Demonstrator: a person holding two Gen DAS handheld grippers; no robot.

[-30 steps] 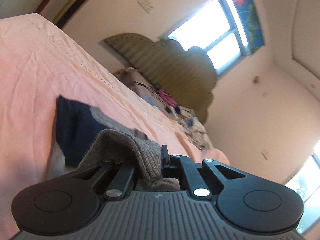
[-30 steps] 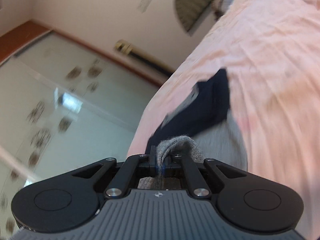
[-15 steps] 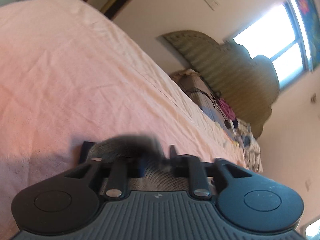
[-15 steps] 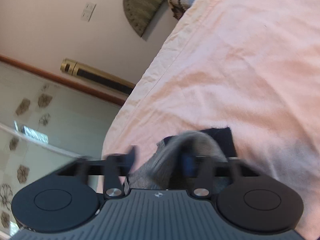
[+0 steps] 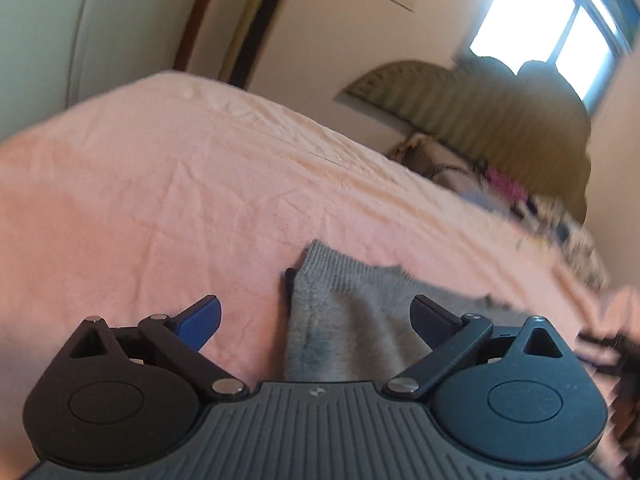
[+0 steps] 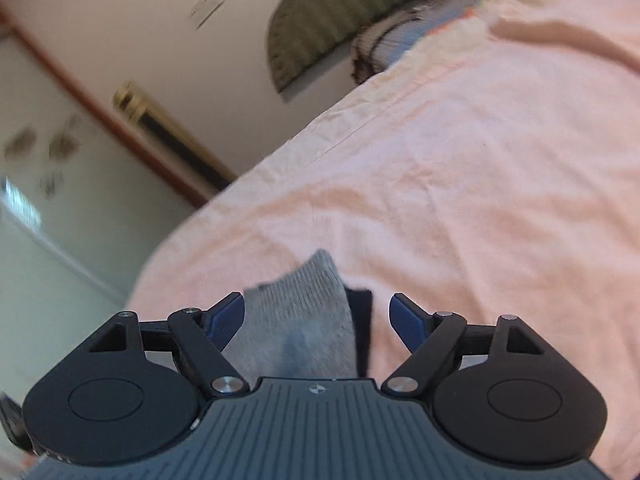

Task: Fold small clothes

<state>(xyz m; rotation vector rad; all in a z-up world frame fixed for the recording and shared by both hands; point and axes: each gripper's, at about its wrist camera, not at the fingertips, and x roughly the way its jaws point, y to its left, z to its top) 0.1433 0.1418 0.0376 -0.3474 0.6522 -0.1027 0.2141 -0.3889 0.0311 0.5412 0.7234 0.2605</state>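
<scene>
— Since a second ago, when both were pinching the grey sock, left gripper and right gripper have been spreading; nothing is gripped.
— Sock is lying folded near the pink bed edge, over a dark garment — fold is looking finished.

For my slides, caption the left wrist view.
Open left hand-held gripper above a grey sock lying on the pink sheet.

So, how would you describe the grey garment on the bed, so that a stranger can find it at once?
Start from the wide pink sheet that covers the bed. Near its close edge, between the open fingers of both grippers, lies a small grey knit garment with a ribbed cuff. A dark navy piece peeks from under it; only the grey one is pale and ribbed.
</scene>
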